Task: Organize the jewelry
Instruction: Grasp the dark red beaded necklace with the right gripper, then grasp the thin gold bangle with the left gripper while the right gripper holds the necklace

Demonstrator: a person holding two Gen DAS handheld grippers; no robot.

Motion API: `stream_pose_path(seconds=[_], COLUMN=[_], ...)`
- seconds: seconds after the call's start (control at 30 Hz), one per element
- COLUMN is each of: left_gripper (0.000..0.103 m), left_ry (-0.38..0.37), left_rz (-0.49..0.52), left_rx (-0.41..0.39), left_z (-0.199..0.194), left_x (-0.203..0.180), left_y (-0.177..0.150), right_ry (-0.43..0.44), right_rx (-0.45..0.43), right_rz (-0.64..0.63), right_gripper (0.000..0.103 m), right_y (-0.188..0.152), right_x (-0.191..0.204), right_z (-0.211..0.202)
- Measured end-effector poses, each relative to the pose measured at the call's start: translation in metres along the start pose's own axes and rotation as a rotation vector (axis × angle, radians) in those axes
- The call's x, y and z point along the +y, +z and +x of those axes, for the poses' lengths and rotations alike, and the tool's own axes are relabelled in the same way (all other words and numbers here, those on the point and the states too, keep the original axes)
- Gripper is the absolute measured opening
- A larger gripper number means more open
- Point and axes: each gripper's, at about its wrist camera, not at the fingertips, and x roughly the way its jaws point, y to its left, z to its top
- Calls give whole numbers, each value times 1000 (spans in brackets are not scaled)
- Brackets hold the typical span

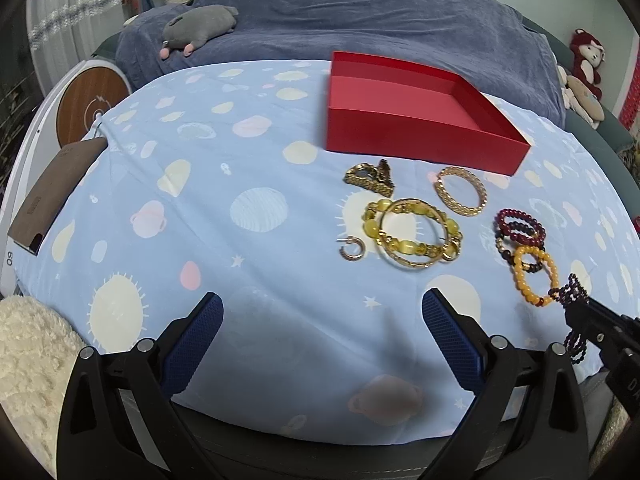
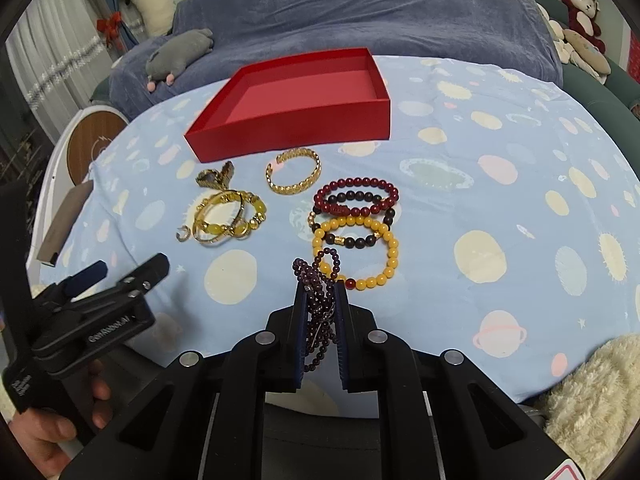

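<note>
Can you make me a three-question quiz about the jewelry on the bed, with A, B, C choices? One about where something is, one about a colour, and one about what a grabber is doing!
1. Where is the gold cuff bracelet?
A. inside the red box
B. on the sheet in front of the red box
C. on the grey plush toy

2. What colour are the beads in the right gripper?
A. dark purple
B. white
C. green

3. What is the left gripper doing?
A. squeezing a ring
B. holding the box
C. open, holding nothing

Answers:
1 B, it lies just before the box's near wall.
2 A, dark purple bead strand hangs between the pads.
3 C, its jaws stand wide apart over bare sheet.
</note>
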Motion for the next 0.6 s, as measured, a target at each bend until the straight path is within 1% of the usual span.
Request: stream_pose_path(seconds=[0.2, 0.27, 0.33, 0.37, 0.43, 0.6], left_gripper=[94, 92, 87, 86, 86, 86], left_ry=[-38, -44, -52, -54, -59, -68], left_rz=[-8, -15, -18, -18, -12, 41], left_rx=[-11, -4, 6, 13, 23, 55], left_z=[-2, 3, 11, 16, 23, 40], left_x=[-7, -10, -14, -17, -20, -39], left_y=[12, 17, 23, 26, 28, 31], right_ry=[5, 9, 12, 12, 16, 22], right_rx=[10, 13, 18, 21, 25, 36], right_rz=[23, 36, 49, 55, 70, 92], right_gripper=[12, 12, 12, 12, 12, 12], right_y=[-3, -4, -4, -5, -5, -5], right_x=[-6, -9, -12, -13, -16, -19], right_z=[-1, 0, 3, 4, 6, 11])
